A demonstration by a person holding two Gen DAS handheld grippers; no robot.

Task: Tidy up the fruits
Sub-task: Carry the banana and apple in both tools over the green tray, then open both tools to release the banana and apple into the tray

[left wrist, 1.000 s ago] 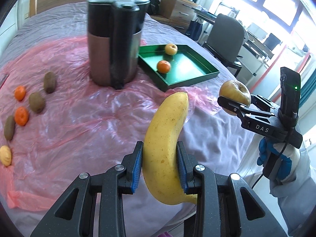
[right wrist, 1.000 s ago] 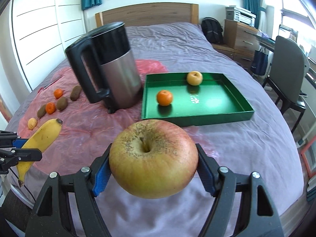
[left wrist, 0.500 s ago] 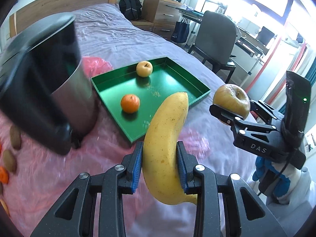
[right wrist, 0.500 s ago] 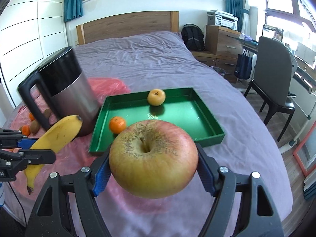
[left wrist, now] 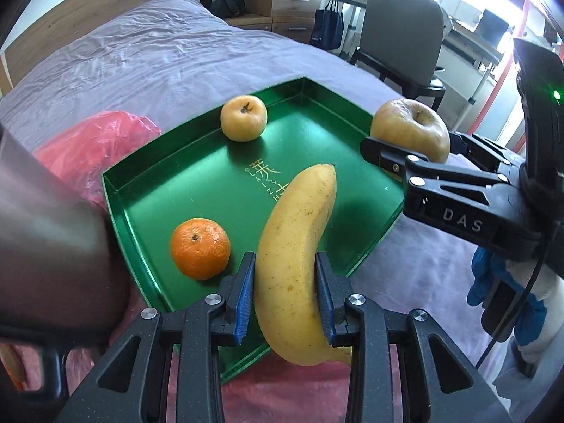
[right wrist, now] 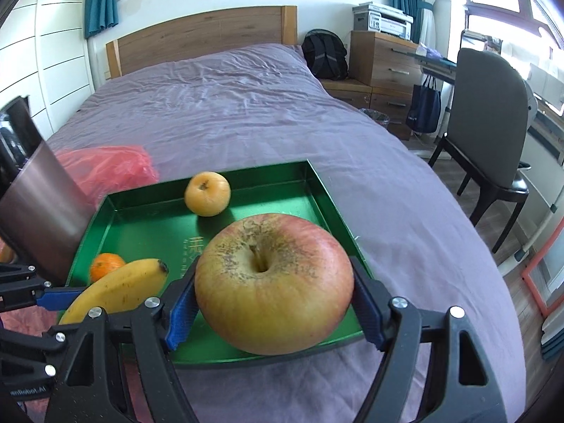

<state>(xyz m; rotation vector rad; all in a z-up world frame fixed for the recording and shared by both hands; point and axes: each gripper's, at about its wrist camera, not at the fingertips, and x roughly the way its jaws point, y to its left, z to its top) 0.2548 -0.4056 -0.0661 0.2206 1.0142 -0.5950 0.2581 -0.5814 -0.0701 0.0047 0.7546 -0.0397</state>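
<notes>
The left hand-held gripper (left wrist: 284, 294) is clenched on a long yellow banana (left wrist: 298, 257), its blue pads pressing both sides of the fruit's middle; the banana's lower end drops behind the black fingers and is cut off from sight. The banana's tip reaches out over a shallow square green metal tray (left wrist: 116, 204) lying on a bed with a mauve cover (left wrist: 151, 53). In the tray sit a small yellow apple (left wrist: 243, 117) near the far wall and a round orange mandarin (left wrist: 200, 248) near the left wall, well apart from each other. Gold lettering on the tray floor is half covered by the banana and cannot be read.

The right hand-held gripper (right wrist: 273, 308) grasps a large red-and-yellow russeted apple (right wrist: 273, 287), stem hollow turned up, over the near right part of the tray; whether the fruit touches the tray floor cannot be told, since the apple hides what lies beneath it. From the right wrist view the mandarin is partly hidden behind the banana.

A brushed-steel kettle with black trim (left wrist: 53, 232) stands just left of the tray, blurred and cut by the frame edge. Crumpled pink plastic sheeting (left wrist: 95, 141) lies under and behind it. A grey chair (right wrist: 490, 134) stands beside the bed.
</notes>
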